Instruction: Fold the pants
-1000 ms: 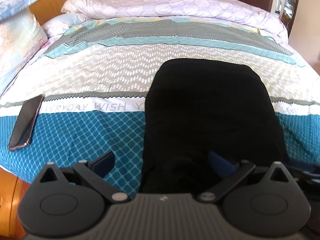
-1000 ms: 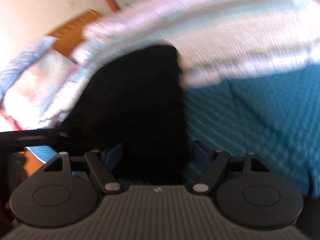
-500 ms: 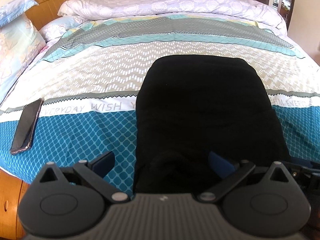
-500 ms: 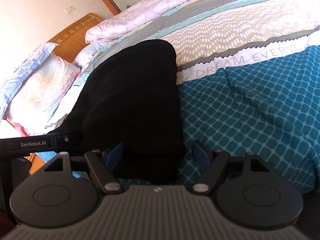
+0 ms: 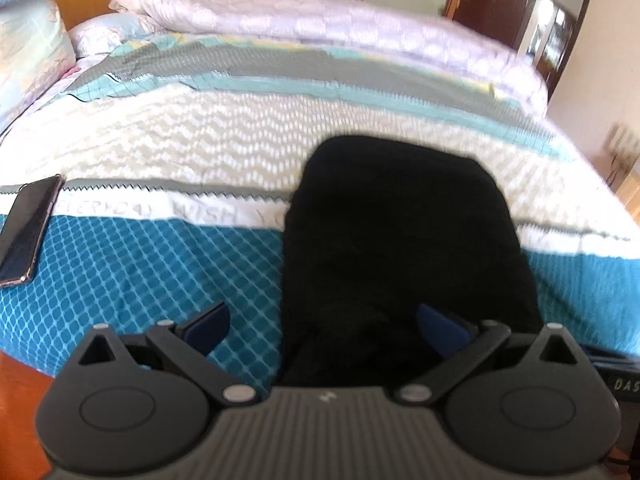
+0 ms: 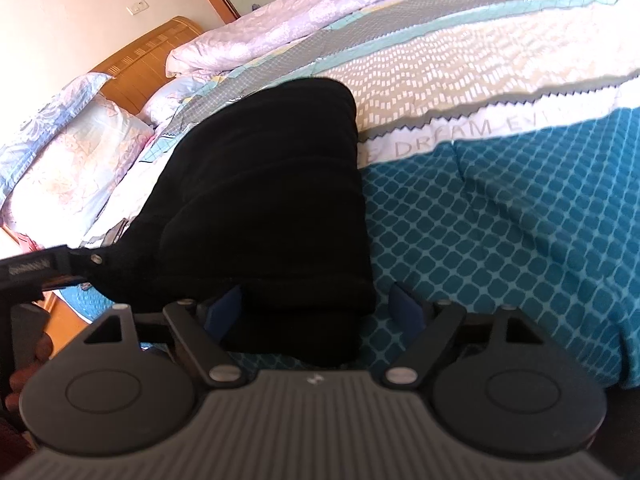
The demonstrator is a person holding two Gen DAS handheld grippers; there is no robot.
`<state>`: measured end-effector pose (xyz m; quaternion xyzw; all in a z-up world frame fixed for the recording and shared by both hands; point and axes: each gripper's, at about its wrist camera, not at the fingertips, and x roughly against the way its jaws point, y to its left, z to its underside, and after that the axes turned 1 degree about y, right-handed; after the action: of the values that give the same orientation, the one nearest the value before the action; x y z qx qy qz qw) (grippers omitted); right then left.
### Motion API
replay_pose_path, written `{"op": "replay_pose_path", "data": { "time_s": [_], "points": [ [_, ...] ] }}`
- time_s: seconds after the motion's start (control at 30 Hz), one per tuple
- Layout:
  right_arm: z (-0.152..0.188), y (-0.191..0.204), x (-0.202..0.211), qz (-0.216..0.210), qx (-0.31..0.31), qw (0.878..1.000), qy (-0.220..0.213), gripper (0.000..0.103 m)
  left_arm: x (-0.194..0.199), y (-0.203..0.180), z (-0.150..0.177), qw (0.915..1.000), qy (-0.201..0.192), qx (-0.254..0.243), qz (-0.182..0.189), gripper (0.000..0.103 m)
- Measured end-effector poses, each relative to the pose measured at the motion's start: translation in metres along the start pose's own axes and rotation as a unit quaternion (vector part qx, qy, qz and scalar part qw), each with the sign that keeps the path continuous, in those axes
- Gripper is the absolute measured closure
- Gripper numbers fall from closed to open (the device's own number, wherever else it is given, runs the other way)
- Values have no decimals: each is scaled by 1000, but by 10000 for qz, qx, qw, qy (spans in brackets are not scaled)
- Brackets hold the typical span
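Note:
Black pants [image 5: 400,232] lie folded into a thick rectangle on the patterned bedspread [image 5: 160,264], near the bed's front edge. They also show in the right wrist view [image 6: 272,200]. My left gripper [image 5: 324,328] is open and empty, held just in front of the near left corner of the pants. My right gripper [image 6: 316,312] is open and empty at the near right corner, its left finger over the cloth. The left gripper's body [image 6: 36,272] shows at the left edge of the right wrist view.
A dark phone [image 5: 28,228] lies on the bedspread at the left. A rolled lilac quilt [image 5: 320,36] runs along the far side. Pillows [image 6: 68,160] and a wooden headboard [image 6: 148,60] stand at the left. The wooden bed frame [image 5: 20,400] edges the near side.
Both grippers have stayed open. The left camera view has shifted and tilted slightly, with motion blur. The right view has moved a little closer to the pants' near edge.

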<state>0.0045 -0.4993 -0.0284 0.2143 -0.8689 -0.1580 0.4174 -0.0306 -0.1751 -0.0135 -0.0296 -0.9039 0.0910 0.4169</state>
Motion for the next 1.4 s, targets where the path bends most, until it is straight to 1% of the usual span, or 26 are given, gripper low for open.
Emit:
{"op": "replay_pose_path", "data": {
  "time_s": [0.07,0.13,0.2,0.27,0.4,0.53,0.57,0.7,0.87,0.9,0.97,1.0,1.03,1.1,1.2,1.27,1.4],
  "points": [
    [-2,2,6,47,85,9998,-183,17,6,15,-3,9994,-111,209,242,0],
    [-5,3,9,43,101,9995,-311,17,7,31,-7,9971,-125,534,536,0],
    [-7,3,10,50,82,9992,-394,17,2,45,-11,9928,-26,856,843,0],
    [-11,2,9,133,64,9990,-423,17,-5,54,-14,9884,93,1113,1031,0],
    [-15,0,6,205,-1,9991,-364,17,-22,58,-17,9841,309,1231,1239,0],
    [-15,2,4,219,-16,9993,-315,17,-45,52,-16,9785,697,1290,1447,0],
    [-15,3,3,221,8,9993,-295,17,-49,50,-15,9778,741,1283,1479,0],
    [-15,7,-4,201,88,9996,-192,17,-61,40,-11,9772,866,1188,1529,0],
    [-20,7,-19,49,36,10000,-23,16,-65,35,-10,9802,818,1025,1484,0],
    [-21,6,-22,-14,-28,10000,29,15,-66,35,-10,9801,811,1026,1493,0],
    [-22,3,-30,-101,-225,9995,181,7,-66,36,-9,9804,775,989,1519,0],
    [-22,1,-32,-125,-331,9991,223,6,-68,35,-9,9810,753,941,1522,0],
    [-21,-1,-33,-160,-393,9989,193,3,-68,34,-8,9820,719,872,1516,0],
    [-18,4,-33,-147,-300,9993,145,0,-67,32,-6,9839,643,762,1480,0],
    [-9,13,-32,-13,-75,10000,-14,0,-67,26,-3,9867,540,650,1388,0],
    [-8,11,-31,-50,-139,9999,-70,0,-67,24,-3,9878,510,636,1326,0],
    [-7,6,-30,-158,-267,9994,-152,0,-68,24,-4,9874,547,696,1312,0]
  ]
}}
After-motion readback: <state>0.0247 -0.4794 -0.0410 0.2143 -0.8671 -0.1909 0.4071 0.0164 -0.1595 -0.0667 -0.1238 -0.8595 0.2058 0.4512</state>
